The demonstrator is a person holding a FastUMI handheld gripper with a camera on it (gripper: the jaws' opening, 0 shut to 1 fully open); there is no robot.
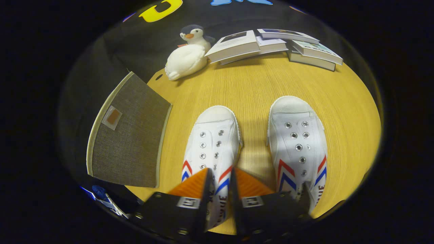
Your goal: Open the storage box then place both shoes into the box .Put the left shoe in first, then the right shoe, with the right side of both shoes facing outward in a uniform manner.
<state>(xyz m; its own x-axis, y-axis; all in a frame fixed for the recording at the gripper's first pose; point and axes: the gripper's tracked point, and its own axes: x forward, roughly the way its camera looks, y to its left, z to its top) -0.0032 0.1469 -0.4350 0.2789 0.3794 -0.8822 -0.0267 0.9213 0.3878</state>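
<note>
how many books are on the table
4 that I can make out, stacked loosely at the table's far edge beside the plush penguin. Others may hide underneath.

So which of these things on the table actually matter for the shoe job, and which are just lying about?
Part of the job:
- left shoe, its side pinched between the gripper fingers
- right shoe, beside it
- storage box, lid closed, left of the shoes

Just lying about:
- penguin toy
- books at the table's far edge

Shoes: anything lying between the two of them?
No. Between the left shoe and right shoe runs bare table, per gripper view. The gripper pinches the left shoe's side.
</note>
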